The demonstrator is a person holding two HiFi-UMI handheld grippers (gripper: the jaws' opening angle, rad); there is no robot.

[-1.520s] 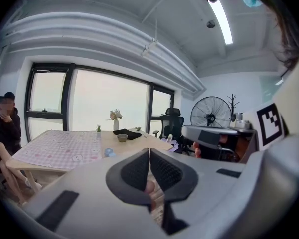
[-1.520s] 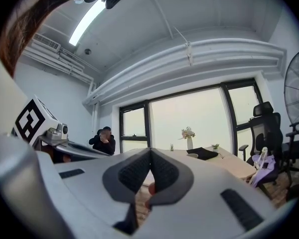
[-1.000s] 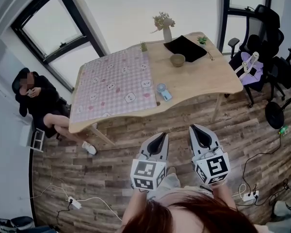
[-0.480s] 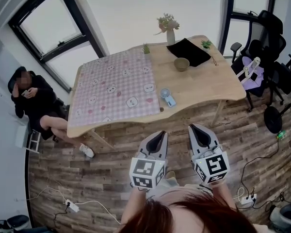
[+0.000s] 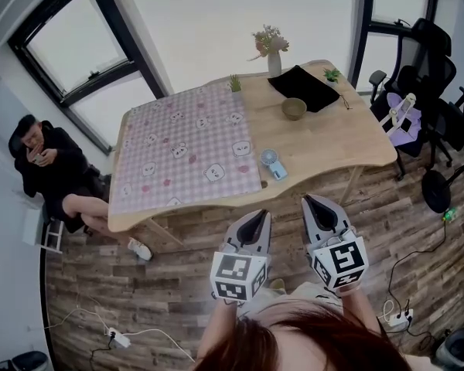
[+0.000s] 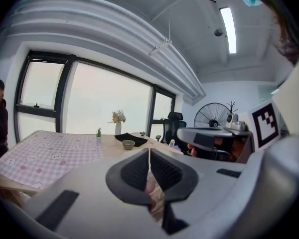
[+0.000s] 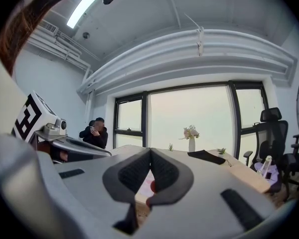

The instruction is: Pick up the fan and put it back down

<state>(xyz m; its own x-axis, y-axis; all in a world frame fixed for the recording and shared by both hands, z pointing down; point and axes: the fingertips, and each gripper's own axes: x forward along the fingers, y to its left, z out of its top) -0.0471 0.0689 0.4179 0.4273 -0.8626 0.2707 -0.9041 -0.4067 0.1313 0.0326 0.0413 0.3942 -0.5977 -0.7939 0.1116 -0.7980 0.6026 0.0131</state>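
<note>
the left gripper [image 5: 255, 217] and right gripper [image 5: 319, 205] hover side by side, jaws pressed together on nothing. the fan [image 5: 272, 163] sits on the table [image 5: 336, 134] ahead of them, untouched.

Checked cloth [image 5: 187, 149] covers half the table [image 5: 340, 137]; a bowl [image 5: 294, 109] sits near a black mat [image 5: 303, 87], perhaps.

Both arms reaching forward from the near edge, left gripper [image 5: 255, 219] with jaws closed together and empty, right gripper [image 5: 317, 205] just beside it on the right, jaws likewise closed on nothing, both pointing away from the body, marker cubes [image 5: 238, 277] facing up
</note>
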